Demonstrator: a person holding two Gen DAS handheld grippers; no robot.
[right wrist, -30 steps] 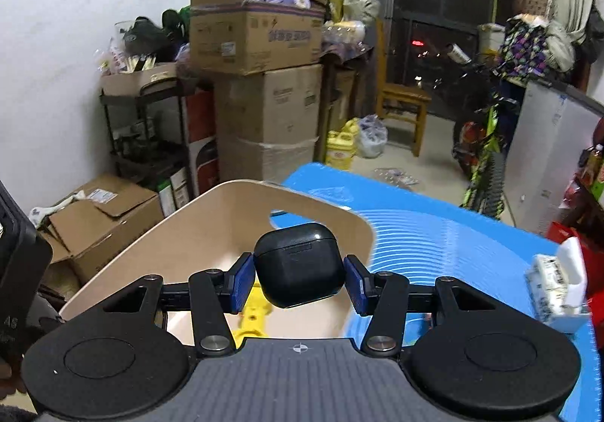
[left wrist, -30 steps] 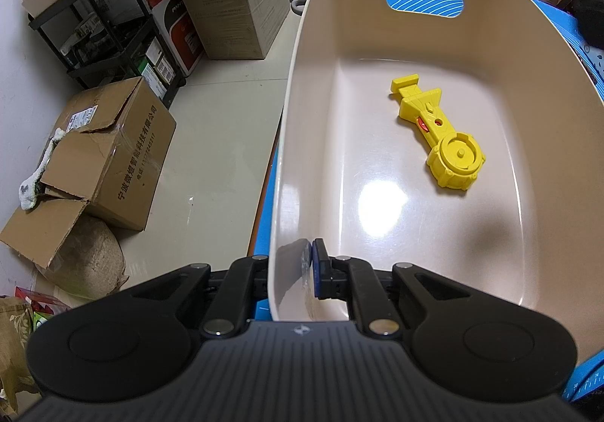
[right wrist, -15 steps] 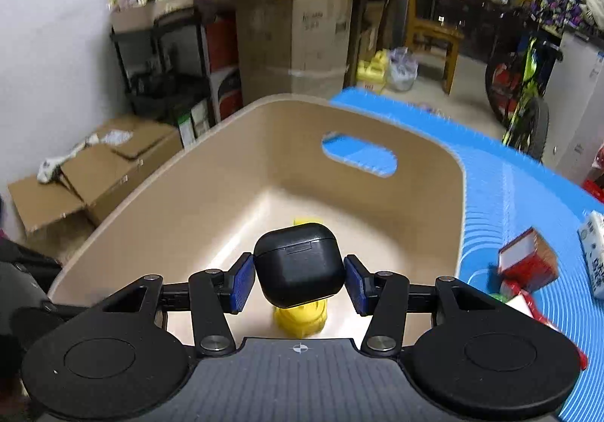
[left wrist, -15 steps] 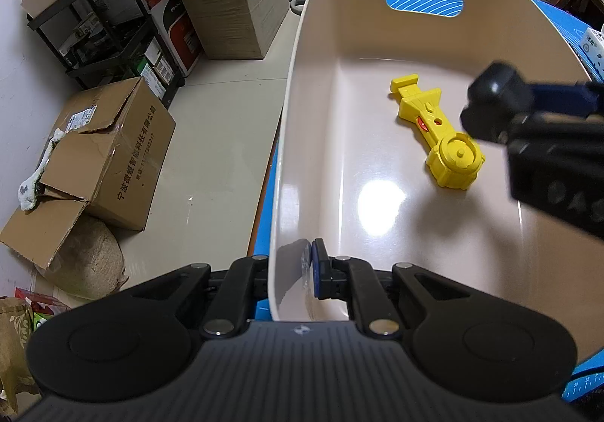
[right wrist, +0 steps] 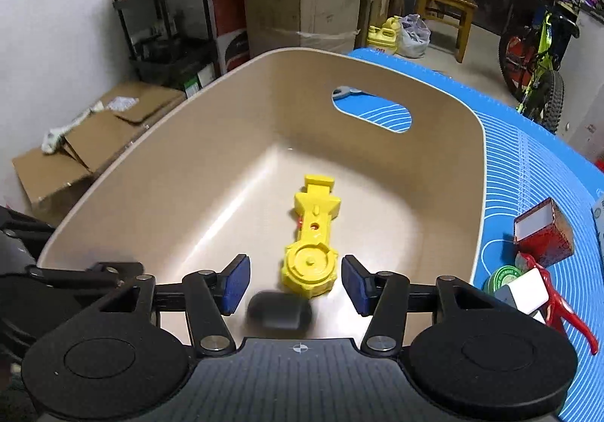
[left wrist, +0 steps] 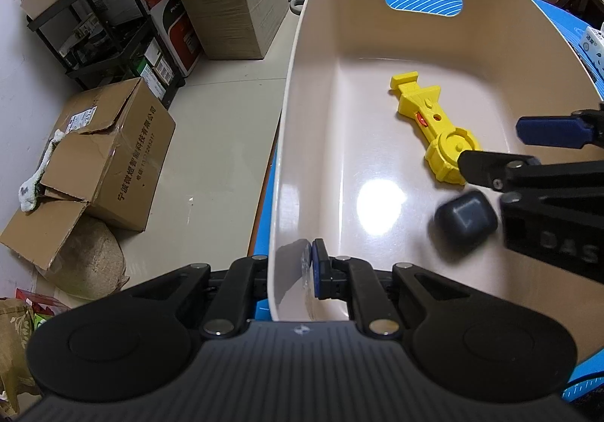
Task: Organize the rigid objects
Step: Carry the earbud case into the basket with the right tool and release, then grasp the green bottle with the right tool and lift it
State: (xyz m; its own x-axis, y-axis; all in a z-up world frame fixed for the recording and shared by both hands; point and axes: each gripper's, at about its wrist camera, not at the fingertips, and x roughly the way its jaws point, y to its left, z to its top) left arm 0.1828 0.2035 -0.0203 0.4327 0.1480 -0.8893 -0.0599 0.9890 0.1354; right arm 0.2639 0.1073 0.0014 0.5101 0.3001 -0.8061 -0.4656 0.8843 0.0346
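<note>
Glossy plastic bin (left wrist: 490,56) — matt dark case (left wrist: 465,219), yellow plastic toy (left wrist: 434,123).

Left gripper (left wrist: 290,267): matte black plastic body, ribbed grey top panel with small crosshair mark, two round discs at sides, black linkage arms with silver pivot screws, blue pads on fingers.
Right gripper (right wrist: 294,282): same build; blue pads (right wrist: 236,282); pale "DAS" lettering on side seen from left wrist view.

A beige tub (right wrist: 445,218) holds a bright yellow toy tool (right wrist: 311,233) with a red-orange spot and a dark navy case (left wrist: 465,219), on a blue mat (right wrist: 528,173) patterned with thin white curved lines, near black grippers with blue pads (right wrist: 236,282)
</note>
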